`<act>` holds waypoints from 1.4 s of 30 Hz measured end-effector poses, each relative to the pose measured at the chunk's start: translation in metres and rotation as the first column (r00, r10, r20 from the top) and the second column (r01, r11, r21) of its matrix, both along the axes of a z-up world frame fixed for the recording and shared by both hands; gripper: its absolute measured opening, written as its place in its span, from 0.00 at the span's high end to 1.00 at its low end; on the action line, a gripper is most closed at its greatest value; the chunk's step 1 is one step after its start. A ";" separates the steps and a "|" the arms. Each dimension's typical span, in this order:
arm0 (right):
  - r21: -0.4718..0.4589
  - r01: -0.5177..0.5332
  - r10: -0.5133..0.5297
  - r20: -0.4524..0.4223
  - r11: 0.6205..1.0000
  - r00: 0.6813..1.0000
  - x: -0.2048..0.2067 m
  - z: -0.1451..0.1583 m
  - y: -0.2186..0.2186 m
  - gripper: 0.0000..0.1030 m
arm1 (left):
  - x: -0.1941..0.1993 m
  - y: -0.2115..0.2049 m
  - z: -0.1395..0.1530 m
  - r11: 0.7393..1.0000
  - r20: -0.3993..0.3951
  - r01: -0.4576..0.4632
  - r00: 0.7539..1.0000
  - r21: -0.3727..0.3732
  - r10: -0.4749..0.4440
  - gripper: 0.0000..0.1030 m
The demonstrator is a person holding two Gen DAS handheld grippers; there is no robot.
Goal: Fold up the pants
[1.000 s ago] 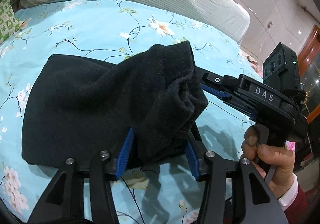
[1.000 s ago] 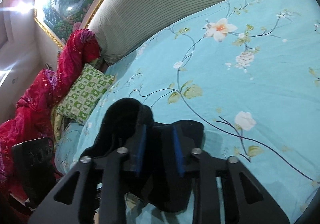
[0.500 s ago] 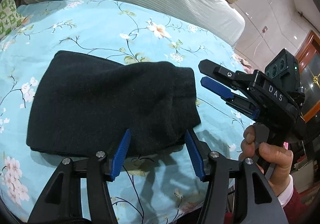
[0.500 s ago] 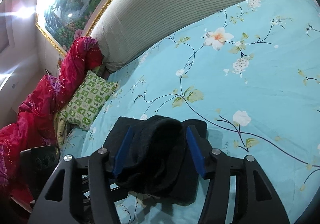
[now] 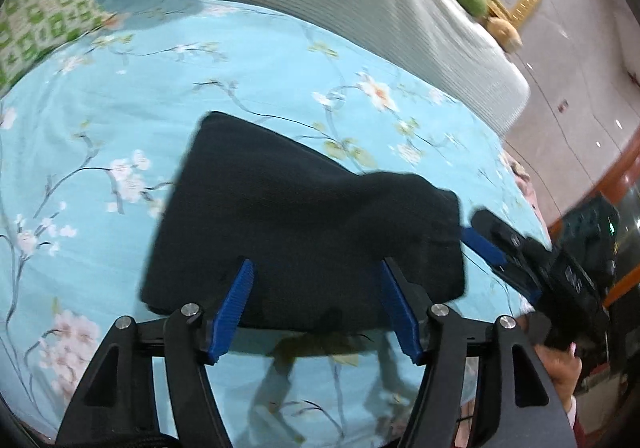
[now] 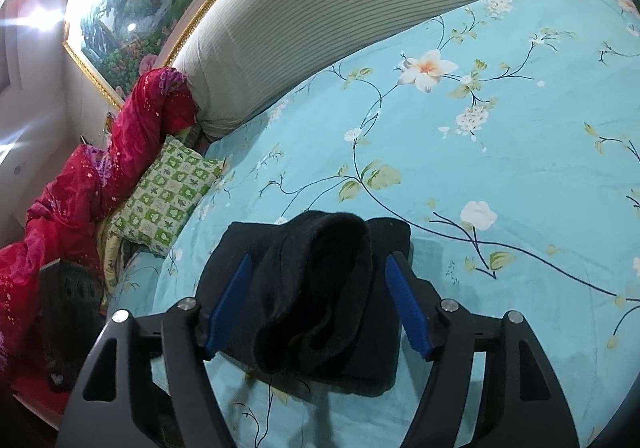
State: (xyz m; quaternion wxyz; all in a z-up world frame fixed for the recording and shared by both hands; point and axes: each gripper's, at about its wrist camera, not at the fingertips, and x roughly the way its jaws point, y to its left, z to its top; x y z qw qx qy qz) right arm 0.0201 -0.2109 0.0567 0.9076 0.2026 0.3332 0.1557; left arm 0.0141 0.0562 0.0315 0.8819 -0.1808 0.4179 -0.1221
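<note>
Folded pants [image 5: 304, 224] lie between the spread left gripper [image 5: 316, 304] fingers, seemingly untouched.

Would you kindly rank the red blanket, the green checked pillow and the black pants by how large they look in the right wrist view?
1. pants, though nearest the camera
2. red blanket
3. green checked pillow

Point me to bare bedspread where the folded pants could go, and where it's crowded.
Free: the floral bedspread between the black pants and the striped bolster, and to their right. Crowded: the left edge, with the green checked pillow and red blanket.
</note>
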 end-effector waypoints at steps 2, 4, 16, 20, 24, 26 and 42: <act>-0.029 -0.001 0.000 -0.002 1.000 1.000 -0.001 -0.001 0.006 0.28 | 0.006 0.010 -0.002 1.000 -0.008 -0.024 1.000 0.003 0.024 0.36; -0.058 -0.004 0.004 -0.002 0.998 1.000 -0.002 -0.003 0.011 0.27 | 0.014 0.022 -0.003 0.999 -0.011 -0.048 0.999 0.001 0.048 0.35; -0.077 0.029 -0.033 -0.049 0.997 0.998 0.008 -0.017 0.016 0.25 | 0.076 0.041 -0.005 0.998 -0.057 -0.056 0.997 0.036 0.058 0.29; -0.098 0.040 -0.047 -0.069 0.994 0.997 0.012 -0.025 0.017 0.25 | 0.093 0.036 -0.015 0.995 -0.087 -0.057 0.994 0.078 0.064 0.29; -0.081 0.062 -0.070 -0.105 0.995 0.992 0.020 -0.039 0.007 0.25 | 0.108 0.039 -0.029 0.994 -0.130 -0.065 0.989 0.088 0.076 0.34; -0.049 0.075 -0.081 -0.130 0.996 0.988 0.026 -0.047 0.000 0.25 | 0.114 0.045 -0.034 0.995 -0.146 -0.071 0.986 0.064 0.080 0.41; -0.083 0.093 -0.104 -0.134 0.992 0.986 0.024 -0.056 -0.018 0.25 | 0.137 0.056 -0.052 0.997 -0.191 -0.072 0.979 0.008 0.072 0.40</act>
